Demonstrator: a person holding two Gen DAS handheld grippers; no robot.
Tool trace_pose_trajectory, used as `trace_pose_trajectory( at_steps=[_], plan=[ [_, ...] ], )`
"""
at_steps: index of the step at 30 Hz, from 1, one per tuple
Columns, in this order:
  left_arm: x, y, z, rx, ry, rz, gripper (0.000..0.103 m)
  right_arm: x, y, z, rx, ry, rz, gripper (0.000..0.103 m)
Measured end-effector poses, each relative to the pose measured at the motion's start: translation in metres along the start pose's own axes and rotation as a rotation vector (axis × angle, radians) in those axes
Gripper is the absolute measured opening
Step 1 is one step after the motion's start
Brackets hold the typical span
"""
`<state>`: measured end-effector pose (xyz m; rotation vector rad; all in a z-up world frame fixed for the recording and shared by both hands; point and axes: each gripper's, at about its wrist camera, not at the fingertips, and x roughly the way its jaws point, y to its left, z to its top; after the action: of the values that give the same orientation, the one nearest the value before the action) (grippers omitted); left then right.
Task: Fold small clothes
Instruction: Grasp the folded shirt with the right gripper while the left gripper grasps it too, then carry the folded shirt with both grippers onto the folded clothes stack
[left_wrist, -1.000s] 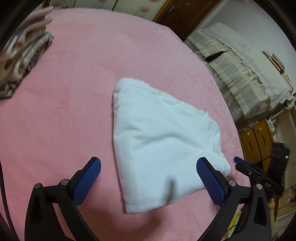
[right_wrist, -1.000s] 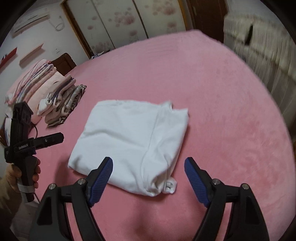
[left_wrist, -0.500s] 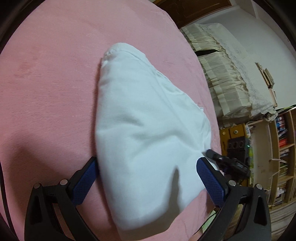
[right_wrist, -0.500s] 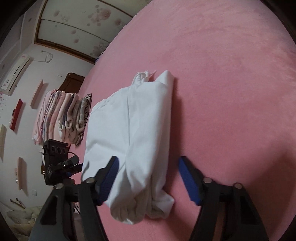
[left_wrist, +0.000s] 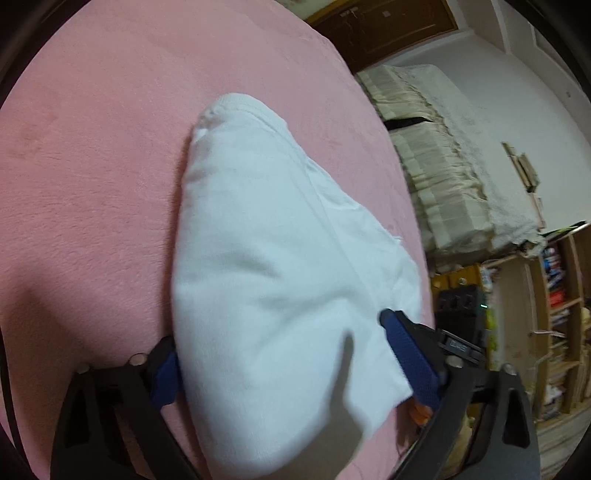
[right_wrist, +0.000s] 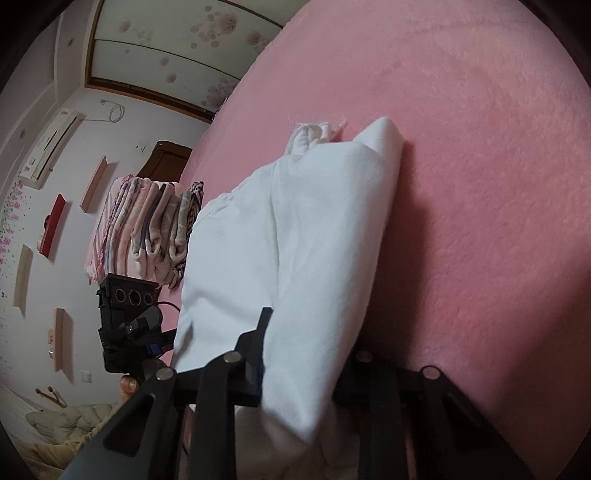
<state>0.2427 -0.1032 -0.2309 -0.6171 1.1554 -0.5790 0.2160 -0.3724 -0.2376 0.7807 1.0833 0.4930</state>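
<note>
While white garment (left_wrist: 280, 280) lies folded on pink bed (left_wrist: 92, 184), filling centre of both frames, step in hand looks like gripping near edge for another fold or lift. Right tongs (right_wrist: 306, 365), lower centre of right wrist view: pinched onto thick folded edge, cloth bunched between pads. Left tongs (left_wrist: 288, 365), bottom of left wrist view: wide apart, straddling near corner, not yet clamped. Stack of folded clothes (right_wrist: 147, 225) at left of frame. Next move, likely: left tongs clamp, both raise together, keep layers aligned.

One white garment (left_wrist: 280, 280), two tools (left_wrist: 291, 369) (right_wrist: 303, 369), one stack of folded clothes (right_wrist: 147, 229), one pink blanket (left_wrist: 92, 166)
</note>
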Motion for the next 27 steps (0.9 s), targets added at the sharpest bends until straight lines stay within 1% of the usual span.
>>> trace_pose_trajectory(
  at_steps=[1,2,3,4,5,7,10,13,15,18,21,22,24,27],
  plan=[
    [0.000,-0.003,-0.002,0.008,-0.006,0.056,0.074,-0.001,0.002,-0.002,-0.003,-0.012,-0.013,0.020],
    [-0.001,-0.006,-0.003,0.016,-0.013,0.099,0.063,-0.003,0.008,-0.004,-0.013,-0.029,-0.035,0.019],
    [-0.004,-0.008,-0.004,0.022,-0.023,0.117,0.058,-0.005,0.012,-0.005,-0.023,-0.040,-0.050,0.018],
    [-0.009,-0.010,-0.005,0.023,-0.035,0.125,0.048,-0.007,0.021,-0.009,-0.042,-0.058,-0.072,0.017],
    [-0.015,-0.013,-0.006,0.024,-0.048,0.128,0.042,-0.009,0.027,-0.011,-0.057,-0.071,-0.083,0.017],
    [-0.024,-0.025,-0.009,0.048,-0.065,0.146,0.039,-0.014,0.046,-0.020,-0.098,-0.093,-0.109,0.017],
    [-0.033,-0.049,-0.019,0.137,-0.070,0.203,0.032,-0.018,0.071,-0.032,-0.156,-0.103,-0.164,0.017],
    [-0.048,-0.069,-0.026,0.179,-0.079,0.209,0.029,-0.020,0.093,-0.045,-0.189,-0.100,-0.207,0.016],
    [-0.060,-0.082,-0.031,0.206,-0.087,0.215,0.029,-0.025,0.105,-0.052,-0.194,-0.102,-0.217,0.016],
    [-0.088,-0.092,-0.040,0.227,-0.105,0.206,0.029,-0.037,0.123,-0.064,-0.199,-0.112,-0.206,0.016],
    [-0.118,-0.091,-0.047,0.216,-0.113,0.191,0.029,-0.046,0.144,-0.076,-0.199,-0.108,-0.177,0.016],
    [-0.129,-0.089,-0.048,0.213,-0.119,0.164,0.029,-0.045,0.152,-0.079,-0.202,-0.103,-0.165,0.016],
    [-0.155,-0.081,-0.051,0.202,-0.127,0.163,0.029,-0.045,0.165,-0.083,-0.212,-0.095,-0.145,0.016],
    [-0.198,-0.066,-0.045,0.187,-0.154,0.171,0.029,-0.034,0.198,-0.082,-0.235,-0.080,-0.106,0.016]
  ],
)
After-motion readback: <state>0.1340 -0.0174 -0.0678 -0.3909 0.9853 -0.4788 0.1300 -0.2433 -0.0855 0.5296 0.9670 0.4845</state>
